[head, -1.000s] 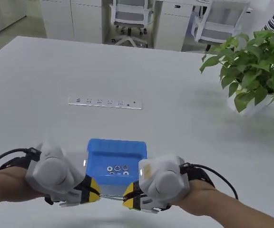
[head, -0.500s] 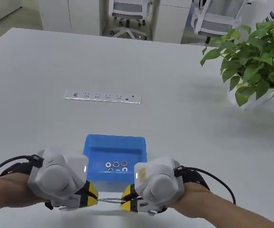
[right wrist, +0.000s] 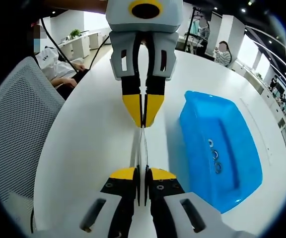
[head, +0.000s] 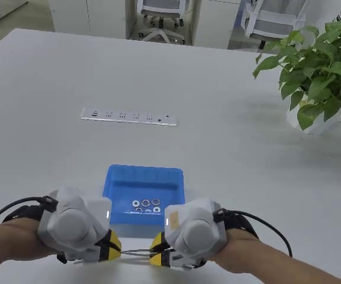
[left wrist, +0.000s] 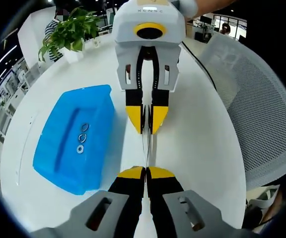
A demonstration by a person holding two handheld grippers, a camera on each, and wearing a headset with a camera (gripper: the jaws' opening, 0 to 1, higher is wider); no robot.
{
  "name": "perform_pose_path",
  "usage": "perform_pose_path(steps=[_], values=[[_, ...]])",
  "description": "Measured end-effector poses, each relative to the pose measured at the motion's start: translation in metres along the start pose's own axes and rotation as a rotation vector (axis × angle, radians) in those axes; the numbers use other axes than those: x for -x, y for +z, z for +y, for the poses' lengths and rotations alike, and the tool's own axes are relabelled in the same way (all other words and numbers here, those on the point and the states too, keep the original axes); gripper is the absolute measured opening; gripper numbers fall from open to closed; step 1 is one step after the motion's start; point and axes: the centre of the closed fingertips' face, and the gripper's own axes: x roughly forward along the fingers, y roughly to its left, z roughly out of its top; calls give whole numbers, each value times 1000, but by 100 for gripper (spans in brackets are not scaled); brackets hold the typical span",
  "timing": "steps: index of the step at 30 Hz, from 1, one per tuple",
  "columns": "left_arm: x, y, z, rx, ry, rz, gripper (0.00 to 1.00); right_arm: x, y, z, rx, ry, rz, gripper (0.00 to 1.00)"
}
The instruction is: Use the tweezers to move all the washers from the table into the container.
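Left tongs [head: 116,253] and right tongs [head: 155,255] face tip to tip, each pinching one end of the tweezers [head: 136,253], beside the blue container [head: 144,171] holding washers [head: 146,205] on the surface [head: 229,148].

The thin metal tweezers [head: 136,253] run straight between the two facing pairs of jaws, each end pinched between closed yellow tips. The blue rectangular container [head: 144,179] stands upright on the tabletop just beyond the jaws. A small cluster of silvery washers [head: 146,206] lies flat on its floor.
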Motion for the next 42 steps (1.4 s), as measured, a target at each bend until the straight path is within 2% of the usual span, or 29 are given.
perform_pose_path(steps=[6,13,34,42], values=[[-3,-1,-2,13,-12,-6,6,2,-1,3,-17,1,-6,11],[-7,-2,-7,10,-34,8,6,3,-2,8,-12,12,-8,11],[-10,-4,-12,26,-42,14,6,5,-6,11,-41,11,-6,12],[-7,-6,-11,24,-23,28,10,9,-9,10,-58,-22,6,25]])
